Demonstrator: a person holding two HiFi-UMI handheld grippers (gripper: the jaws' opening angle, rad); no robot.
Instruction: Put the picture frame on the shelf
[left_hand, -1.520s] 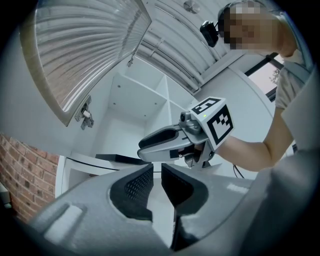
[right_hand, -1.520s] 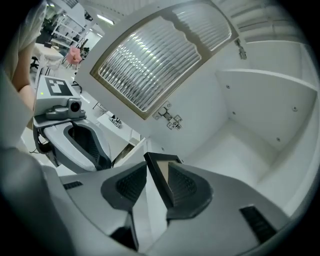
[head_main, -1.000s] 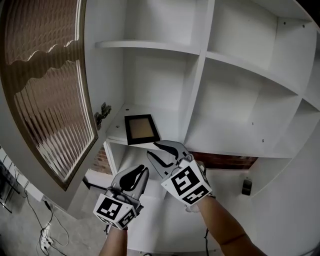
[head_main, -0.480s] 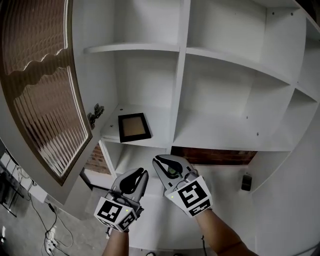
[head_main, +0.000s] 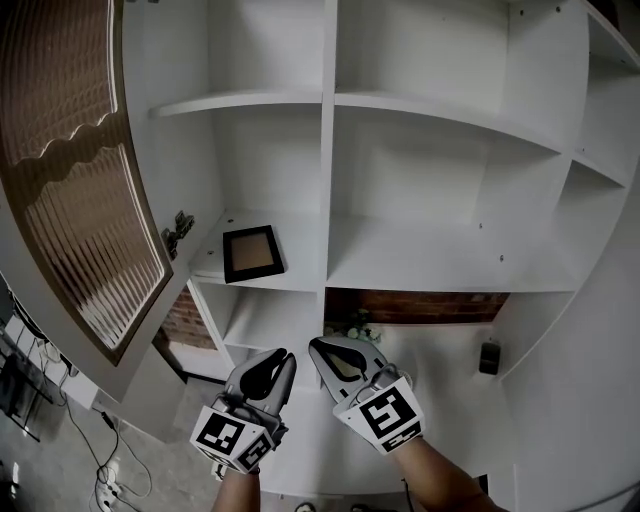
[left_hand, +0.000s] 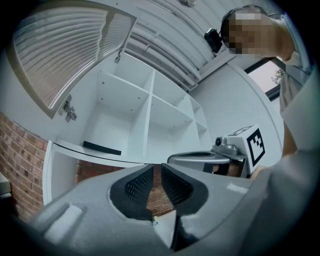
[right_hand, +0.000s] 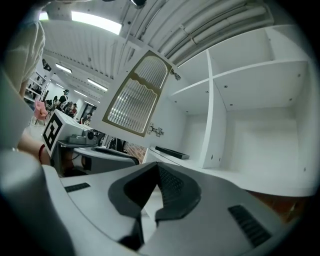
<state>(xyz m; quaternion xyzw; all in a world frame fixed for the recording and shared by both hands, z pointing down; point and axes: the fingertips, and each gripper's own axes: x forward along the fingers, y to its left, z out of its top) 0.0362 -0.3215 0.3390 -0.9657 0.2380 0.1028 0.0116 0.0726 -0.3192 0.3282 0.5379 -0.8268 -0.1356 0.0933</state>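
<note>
looked up into a white shelf (head_main: 420, 275) unit. showed a dark picture frame (head_main: 251, 253) lying flat in the lower left compartment, near the shelf's front edge, left of the upright divider (head_main: 327, 200). found a ribbed-glass cabinet door (head_main: 70, 190) standing open at the left side, and a brick wall (head_main: 415, 305) under the shelf. caught both grippers low, side by side, well below the frame, touching nothing. showed the left gripper (head_main: 287, 353) with pads a narrow slit apart, nothing between. showed the right gripper (head_main: 315, 343) closed tight, empty.
</note>
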